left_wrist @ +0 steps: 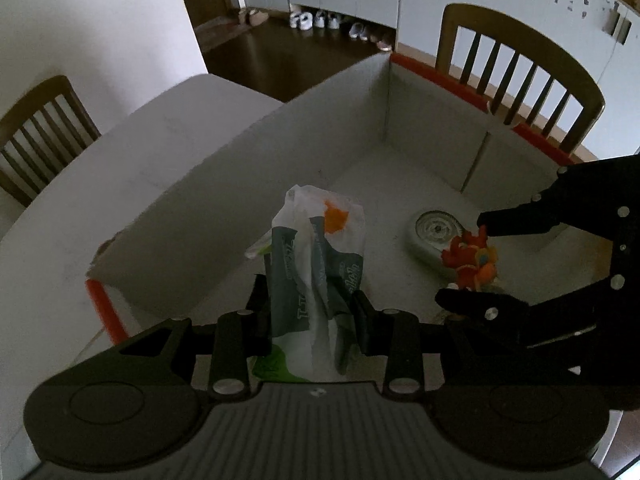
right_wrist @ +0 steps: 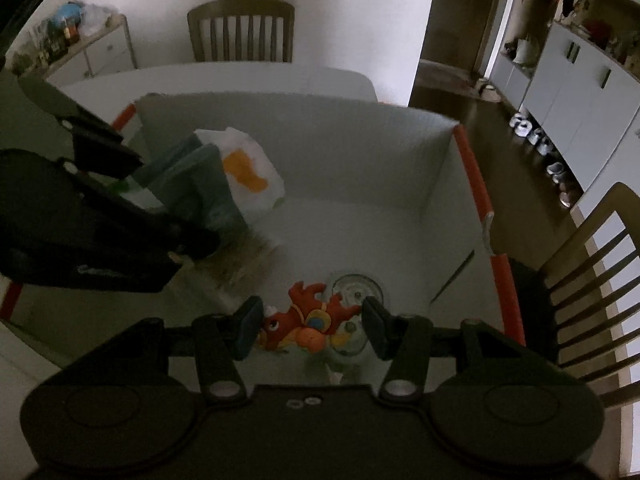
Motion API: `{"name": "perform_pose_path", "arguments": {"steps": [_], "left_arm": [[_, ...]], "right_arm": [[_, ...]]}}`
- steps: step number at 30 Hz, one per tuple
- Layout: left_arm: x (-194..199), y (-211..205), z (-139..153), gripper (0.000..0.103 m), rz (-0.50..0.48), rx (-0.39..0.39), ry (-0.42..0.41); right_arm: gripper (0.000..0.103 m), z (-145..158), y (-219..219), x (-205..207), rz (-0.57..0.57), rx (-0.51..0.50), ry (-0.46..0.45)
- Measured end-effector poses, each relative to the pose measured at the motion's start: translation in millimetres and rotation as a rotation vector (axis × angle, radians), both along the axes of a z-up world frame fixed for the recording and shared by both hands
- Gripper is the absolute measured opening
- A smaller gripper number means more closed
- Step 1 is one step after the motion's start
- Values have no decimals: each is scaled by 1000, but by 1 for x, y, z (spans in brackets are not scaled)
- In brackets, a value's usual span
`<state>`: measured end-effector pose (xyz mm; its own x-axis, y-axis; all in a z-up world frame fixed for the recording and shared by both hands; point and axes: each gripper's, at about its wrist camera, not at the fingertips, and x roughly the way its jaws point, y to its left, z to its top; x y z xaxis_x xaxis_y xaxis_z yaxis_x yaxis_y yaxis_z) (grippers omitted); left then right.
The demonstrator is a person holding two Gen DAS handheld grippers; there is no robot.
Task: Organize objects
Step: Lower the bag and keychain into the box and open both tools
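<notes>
A crumpled plastic packet [left_wrist: 316, 256], white and grey-green with an orange patch, hangs over the floor of a white cardboard box [left_wrist: 240, 184] with orange edge strips. My left gripper [left_wrist: 312, 312] is shut on its lower part. The right wrist view shows the packet [right_wrist: 240, 172] at the box's [right_wrist: 320, 140] left side, held by the left gripper [right_wrist: 172, 200]. My right gripper [right_wrist: 310, 324] is shut on a red and orange toy [right_wrist: 308, 318] just above a round white dial-like object [right_wrist: 356, 288]. From the left wrist view the right gripper [left_wrist: 464, 262] holds the toy [left_wrist: 470, 258] beside that round object [left_wrist: 434, 236].
The box stands on a white table [left_wrist: 120, 168]. Wooden chairs stand around it [left_wrist: 520, 72] [left_wrist: 36, 128] [right_wrist: 240, 28] [right_wrist: 592, 280]. A low cabinet with clutter [right_wrist: 92, 48] is at the far left. Shoes [left_wrist: 316, 20] line the dark floor by white cupboards.
</notes>
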<state>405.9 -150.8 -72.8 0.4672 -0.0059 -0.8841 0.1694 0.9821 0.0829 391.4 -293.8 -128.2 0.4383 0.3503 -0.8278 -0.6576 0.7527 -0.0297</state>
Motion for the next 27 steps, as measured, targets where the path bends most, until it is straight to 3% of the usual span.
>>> {"name": "perform_pose_path", "arguments": {"steps": [8,12,17,20,27], "left_arm": [[20,-5,-16,36,0,-3,60],[24,-7,-19,41,-4,2,70],[22,-5,-21,67,-4,9,64],[21,-4,-21,67,-2,5,57],[16,1,-17,68,9,-20,34]], "right_arm": [[54,-4,4,6,-2,-23,19],[54,-6,5,6,10,-38,34],[58,-11,3,7,19,-50,52],[63,-12,3,5,24,-52,50],[64,-7,-2,2,24,-40,51]]}}
